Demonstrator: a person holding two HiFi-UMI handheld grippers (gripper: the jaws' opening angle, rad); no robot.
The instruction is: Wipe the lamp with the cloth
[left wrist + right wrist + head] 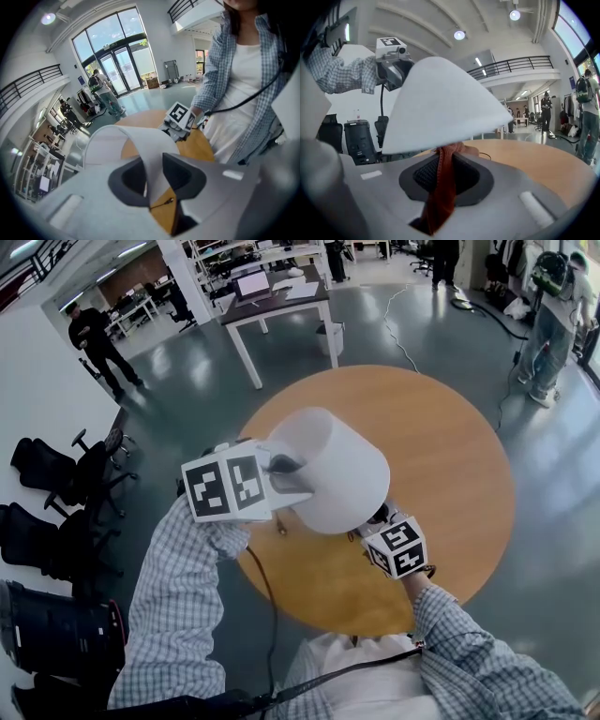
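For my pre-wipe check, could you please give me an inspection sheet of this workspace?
Surface: round wooden table, bare wood showing.
Job's things: white lampshade held above the table; rust-red cloth just under its rim.
Clutter: nothing seen.
Grippers: left gripper shut on the lampshade's rim; right gripper shut on the cloth.
Cables: thin dark cord on the table; lead along the left sleeve; cable across the floor.
Surroundings: office chairs, a desk, people standing.

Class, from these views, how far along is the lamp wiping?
Done: left tongs clamp the lampshade rim, right tongs pinch the red cloth. In hand: cloth sits at the shade's lower edge. Left: seemingly the wiping itself, across the shade.
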